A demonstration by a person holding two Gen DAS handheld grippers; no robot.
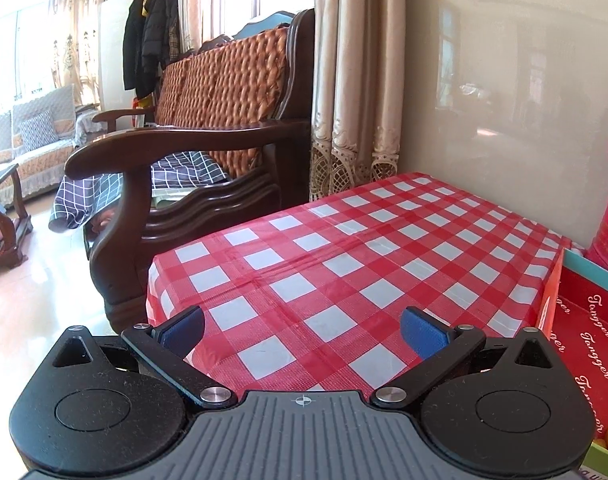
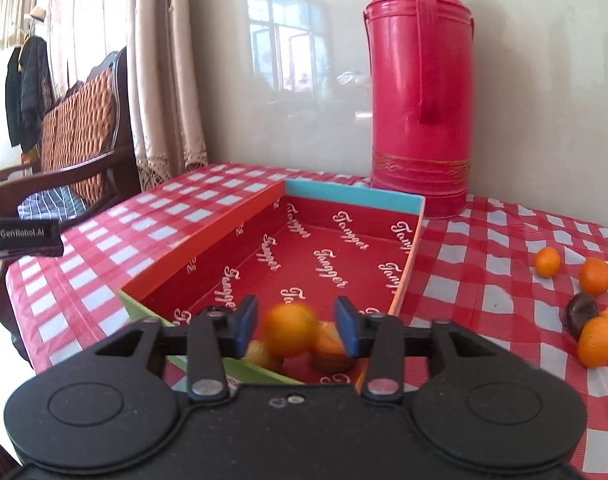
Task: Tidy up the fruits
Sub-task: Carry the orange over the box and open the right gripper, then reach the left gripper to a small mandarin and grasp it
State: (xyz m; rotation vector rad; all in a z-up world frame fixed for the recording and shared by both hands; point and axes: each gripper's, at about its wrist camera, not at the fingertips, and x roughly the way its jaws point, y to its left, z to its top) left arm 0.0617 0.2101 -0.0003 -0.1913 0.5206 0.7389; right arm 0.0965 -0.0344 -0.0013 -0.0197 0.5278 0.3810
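My right gripper (image 2: 296,322) hangs over the near end of a red box (image 2: 224,232) printed with white script. A blurred orange (image 2: 290,330) sits between its blue pads (image 2: 246,324) with a gap on each side, so nothing presses on it. Below it in the box lie another orange (image 2: 327,338), a brownish fruit (image 2: 331,362) and a yellowish one (image 2: 260,354). Several loose oranges (image 2: 595,276) and a dark fruit (image 2: 581,312) lie on the tablecloth to the right. My left gripper (image 1: 302,330) stands open over the checked cloth, left of the box (image 1: 583,320), with nothing between its fingers.
A tall red thermos (image 2: 421,92) stands behind the box against the wall. The red-and-white checked table (image 1: 343,248) ends at its left edge, where a dark wooden armchair (image 1: 208,160) stands close by. Curtains (image 1: 351,80) hang at the back corner.
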